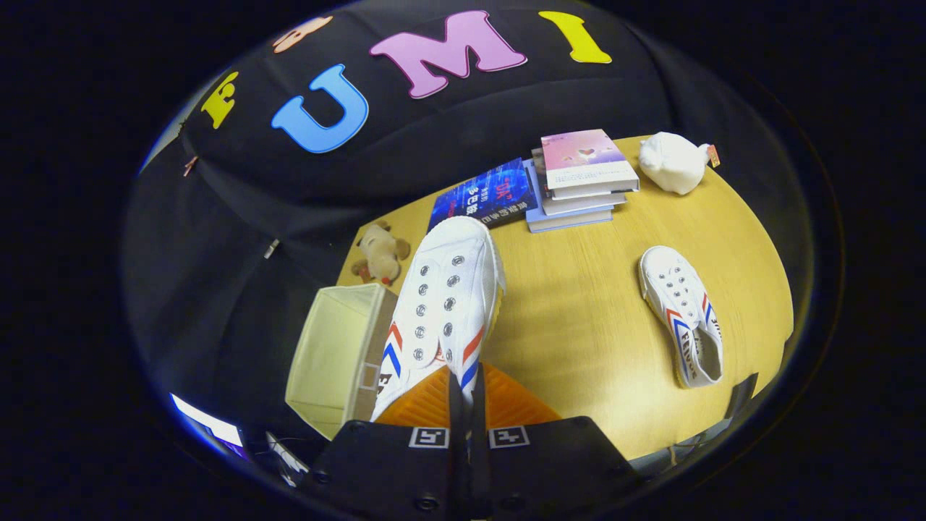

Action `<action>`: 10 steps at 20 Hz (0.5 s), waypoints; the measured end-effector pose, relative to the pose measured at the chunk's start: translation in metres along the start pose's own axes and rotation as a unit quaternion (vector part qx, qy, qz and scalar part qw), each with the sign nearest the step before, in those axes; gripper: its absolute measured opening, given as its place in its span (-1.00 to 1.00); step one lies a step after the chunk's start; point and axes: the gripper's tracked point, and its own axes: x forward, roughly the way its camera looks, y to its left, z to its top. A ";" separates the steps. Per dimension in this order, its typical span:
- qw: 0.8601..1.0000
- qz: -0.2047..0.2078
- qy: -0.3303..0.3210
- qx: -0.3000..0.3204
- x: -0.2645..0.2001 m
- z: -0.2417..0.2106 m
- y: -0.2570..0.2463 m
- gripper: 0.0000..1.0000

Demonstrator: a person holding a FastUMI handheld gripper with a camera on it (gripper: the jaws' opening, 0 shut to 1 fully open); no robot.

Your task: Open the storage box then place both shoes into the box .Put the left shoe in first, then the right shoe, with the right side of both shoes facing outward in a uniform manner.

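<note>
The white canvas sneaker (443,304) with red and blue chevrons hangs straight ahead of the gripper (466,394), its long axis running directly away along the fingers, toe farthest out and eyelets facing up. The orange fingers (423,405) are drawn in narrow, close together, and appear to be pinching the shoe's rear collar between them, so I judge the shoe to be held clear of the table. The open cream fabric storage box (336,354) sits just to the left of the fingers and of the held shoe, its mouth open toward the shoe, so the coming move is a short swing leftward into it. Whether this is the left shoe cannot be told for sure from here. The second sneaker (684,318) lies flat on the yellow wooden table (579,325), well off to the right of the fingers. Count: two shoes, one box. Beyond the fingers are a stack of books (582,181), a blue book (485,192) lying beside it, one white plush toy (673,163) to the far right, and one small brown plush toy (380,253) beyond the box.
</note>
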 end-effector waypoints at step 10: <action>0.995 0.094 0.026 0.037 0.023 -0.032 0.151 -0.90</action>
